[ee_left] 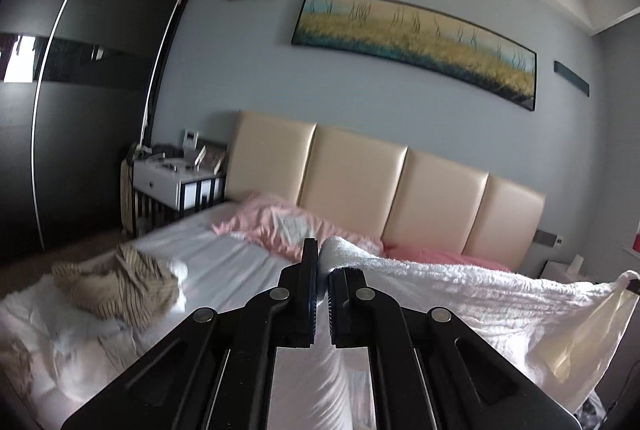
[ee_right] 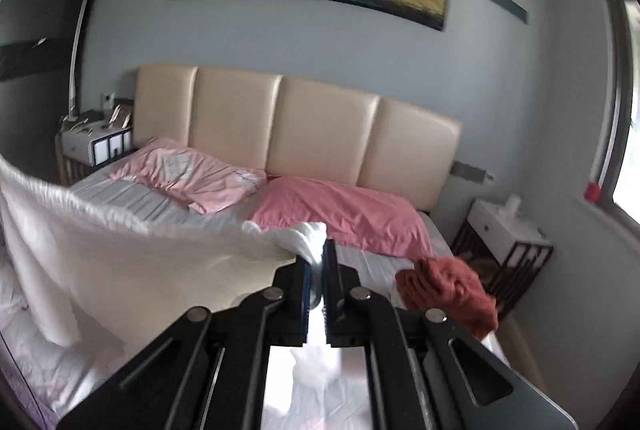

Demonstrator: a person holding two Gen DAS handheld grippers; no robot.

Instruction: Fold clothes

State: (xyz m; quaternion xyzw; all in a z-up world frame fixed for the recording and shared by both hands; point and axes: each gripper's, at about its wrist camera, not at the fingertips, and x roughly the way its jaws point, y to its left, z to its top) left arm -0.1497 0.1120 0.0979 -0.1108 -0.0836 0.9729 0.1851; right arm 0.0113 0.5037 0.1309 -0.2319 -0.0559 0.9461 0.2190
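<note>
Above bed [ee_left: 240, 262], both grippers [ee_left: 322, 262] [ee_right: 320, 262] clamp white cloth [ee_left: 460, 294].

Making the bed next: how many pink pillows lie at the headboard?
2: a pale pink crumpled pillow on the left, a deeper pink pillow on the right. Others may hide behind the white towel.
</note>
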